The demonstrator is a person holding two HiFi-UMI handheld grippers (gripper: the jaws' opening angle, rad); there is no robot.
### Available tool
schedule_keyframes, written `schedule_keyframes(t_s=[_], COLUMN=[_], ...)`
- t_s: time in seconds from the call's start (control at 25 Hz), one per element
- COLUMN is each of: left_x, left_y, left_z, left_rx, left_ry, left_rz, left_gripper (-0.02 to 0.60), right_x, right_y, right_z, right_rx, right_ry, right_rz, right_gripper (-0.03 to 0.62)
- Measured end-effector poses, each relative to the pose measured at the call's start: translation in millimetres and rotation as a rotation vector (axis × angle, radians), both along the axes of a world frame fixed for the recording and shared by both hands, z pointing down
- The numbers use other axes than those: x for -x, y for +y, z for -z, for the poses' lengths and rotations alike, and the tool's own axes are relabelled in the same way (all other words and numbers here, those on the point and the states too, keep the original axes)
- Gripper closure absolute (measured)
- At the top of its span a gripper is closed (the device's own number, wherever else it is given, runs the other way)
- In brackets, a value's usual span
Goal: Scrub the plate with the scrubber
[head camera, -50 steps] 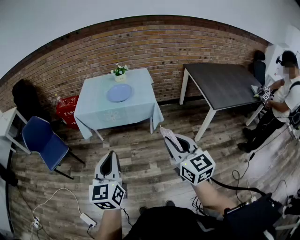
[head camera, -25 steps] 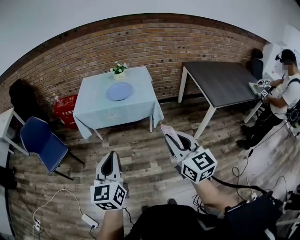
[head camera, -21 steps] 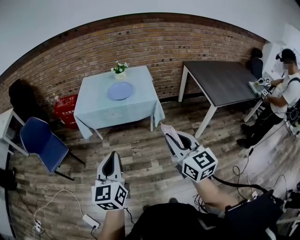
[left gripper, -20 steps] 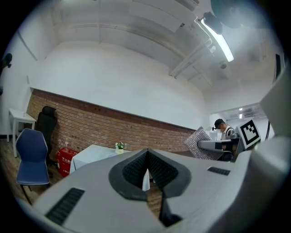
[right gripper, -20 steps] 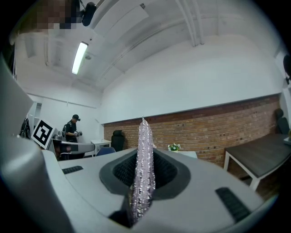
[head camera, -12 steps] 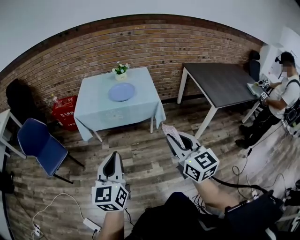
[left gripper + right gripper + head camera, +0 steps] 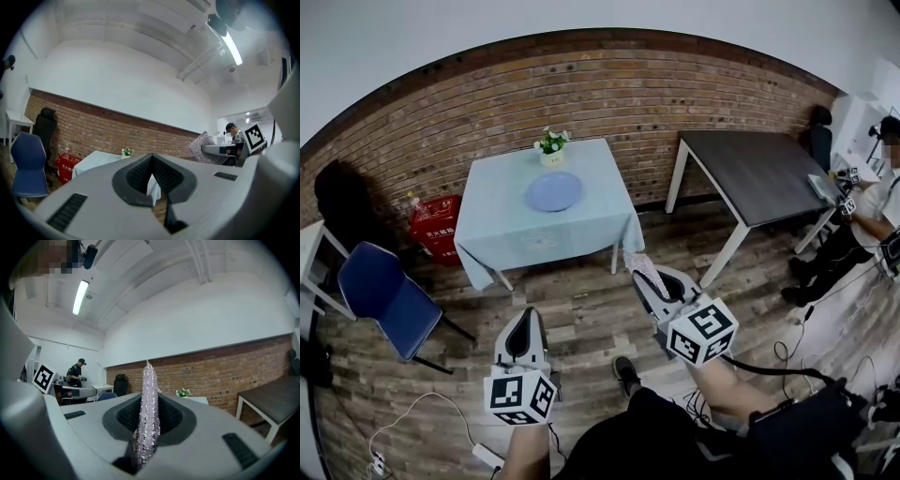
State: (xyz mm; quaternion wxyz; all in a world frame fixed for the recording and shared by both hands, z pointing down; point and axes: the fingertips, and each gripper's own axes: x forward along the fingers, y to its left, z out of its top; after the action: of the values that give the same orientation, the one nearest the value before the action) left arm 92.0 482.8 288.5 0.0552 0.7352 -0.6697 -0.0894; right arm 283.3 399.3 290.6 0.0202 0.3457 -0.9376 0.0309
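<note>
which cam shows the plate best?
Head view: the blue plate shows in full on the clothed table, near the flowers. Both gripper views look low across the table, showing its edge and the flowers, no plate surface.

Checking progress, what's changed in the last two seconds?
The person has stepped forward: a shoe now shows below, and the table with the blue plate has shifted slightly right in view. Unchanged: right gripper shut on the scrubber, left gripper shut, empty.
</note>
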Motion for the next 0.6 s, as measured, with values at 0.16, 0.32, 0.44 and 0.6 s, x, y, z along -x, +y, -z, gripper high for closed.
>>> schedule_keyframes(t_s=[0.16,0.32,0.44,0.6], left_x=[4.0,10.6,13.3,17.9], left_y=[-33.7,-69.9,-97.0,-132.4], left_z=[4.4,9.2,11.7,12.9], left_rx=[0.001,0.008,0.021,0.032], left_ry=[-0.015,-0.014,-0.012,-0.008], left_rz=[0.006,0.021,0.030,0.050], left_gripper=[0.571,0.571,0.571,0.571], right_x=[6.8,17.0,20.9,23.8], right_y=[-37.8,-75.7,-104.8,-138.7], right_z=[1.6,3.2,6.6,6.3], right_rx=[-0.002,0.009,0.016,0.022], right_ry=[-0.006,-0.009,-0.005,-0.008], right_rz=[0.011,0.036,0.047,0.062], right_gripper=[0.528,0.528,0.528,0.528])
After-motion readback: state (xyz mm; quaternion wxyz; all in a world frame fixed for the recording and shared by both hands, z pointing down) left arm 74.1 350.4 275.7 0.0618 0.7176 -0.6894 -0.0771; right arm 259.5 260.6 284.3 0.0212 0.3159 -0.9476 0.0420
